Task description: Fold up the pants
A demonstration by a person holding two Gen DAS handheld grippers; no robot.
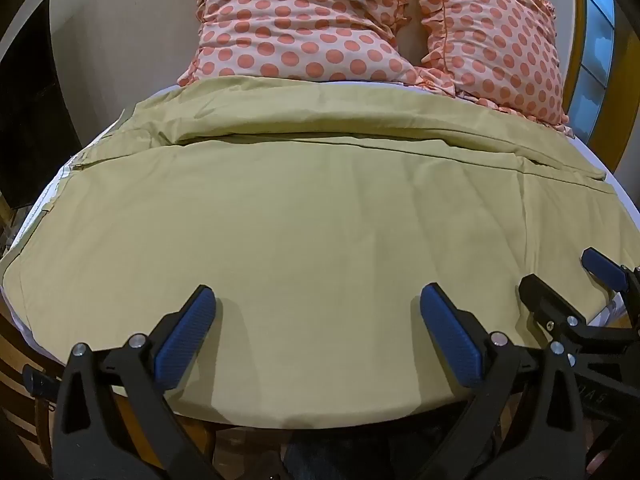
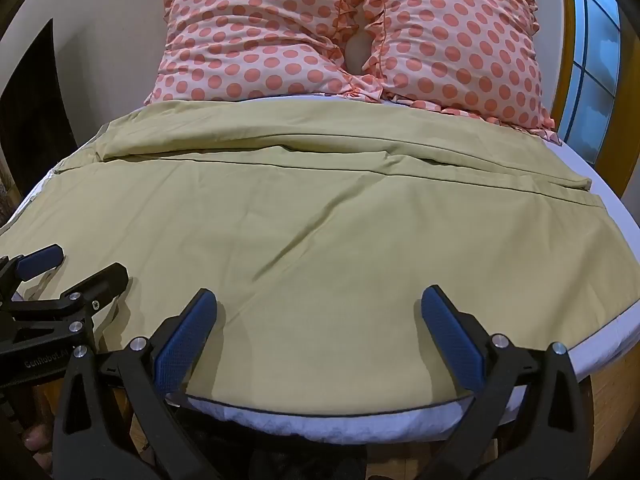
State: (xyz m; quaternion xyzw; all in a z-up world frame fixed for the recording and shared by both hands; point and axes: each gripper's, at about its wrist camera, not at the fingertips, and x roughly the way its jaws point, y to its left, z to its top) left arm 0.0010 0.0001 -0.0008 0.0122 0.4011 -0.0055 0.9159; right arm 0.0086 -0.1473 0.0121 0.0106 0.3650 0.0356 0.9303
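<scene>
Pants (image 1: pixel 320 220) of pale olive-green cloth lie spread flat across the white bed (image 2: pixel 608 332), filling the middle of both views, their near edge running along the bottom of the frames. At the bottom of the left wrist view, the left gripper (image 1: pixel 318 304) hangs over that near edge with its blue-padded fingers spread wide, holding nothing. The right gripper (image 2: pixel 319 302) hovers likewise, jaws apart and empty, and also shows at the right edge of the left view. Farther up, one layer of the cloth overlaps another in a long horizontal edge. Beyond, at the top, two polka-dot pillows (image 2: pixel 280 40) lean against the wall.
</scene>
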